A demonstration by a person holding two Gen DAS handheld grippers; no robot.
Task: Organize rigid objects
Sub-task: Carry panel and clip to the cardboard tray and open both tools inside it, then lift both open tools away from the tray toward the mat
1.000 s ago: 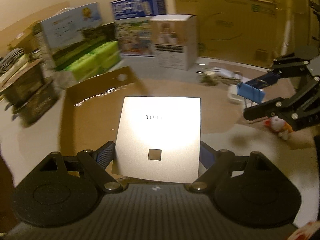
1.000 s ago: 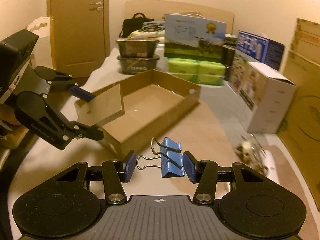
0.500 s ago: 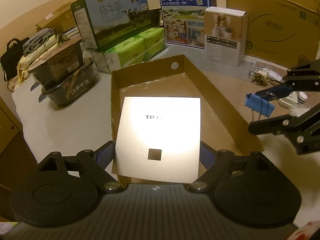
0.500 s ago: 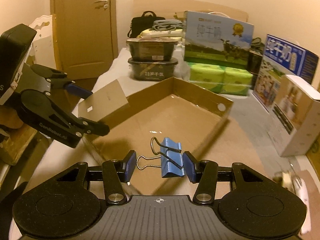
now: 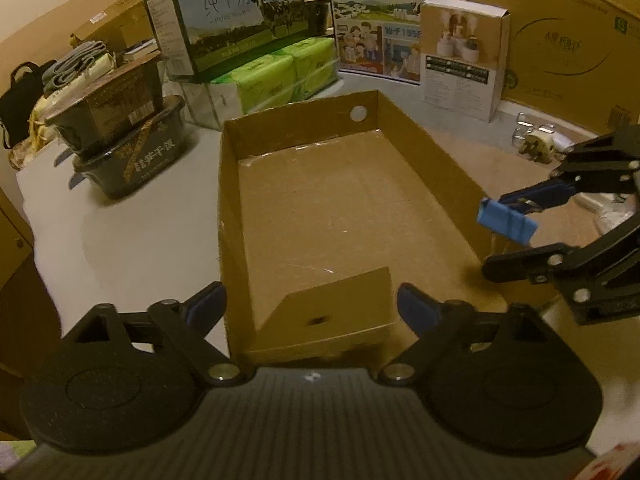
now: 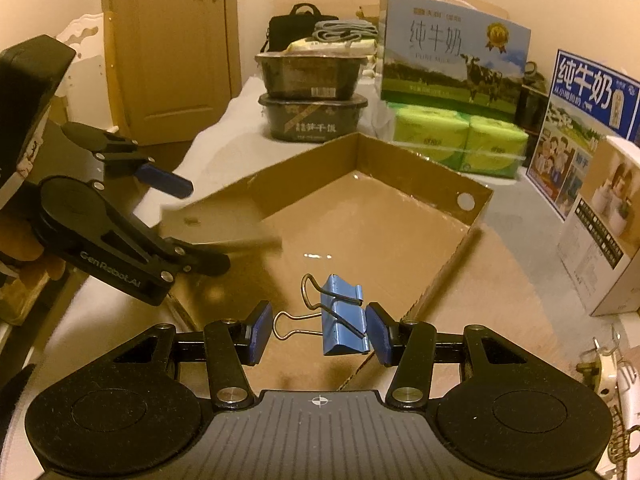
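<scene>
An open shallow cardboard box (image 5: pixel 424 160) (image 6: pixel 478 216) lies on the table. My left gripper (image 5: pixel 311 304) is open over its near end. The flat square TP-Link box (image 5: pixel 340 312) has dropped clear of the fingers and tilts down into the cardboard box; it looks blurred in the right wrist view (image 6: pixel 224 224). My right gripper (image 6: pixel 318 332) is shut on a blue binder clip (image 6: pixel 343 316), held above the box's near right edge. The clip also shows in the left wrist view (image 5: pixel 506 222).
Behind the box stand two stacked black food tubs (image 5: pixel 128 148), green tissue packs (image 5: pixel 276 76), milk cartons (image 5: pixel 224 12), a white humidifier box (image 5: pixel 464 56) and a large cardboard carton (image 5: pixel 560 40). White plugs (image 5: pixel 536 144) lie at right. A door (image 6: pixel 168 40) is far left.
My left gripper opened and let go of the flat TP-Link box, which fell into the cardboard box. Both grippers moved closer over the box. The right still holds the clip.
</scene>
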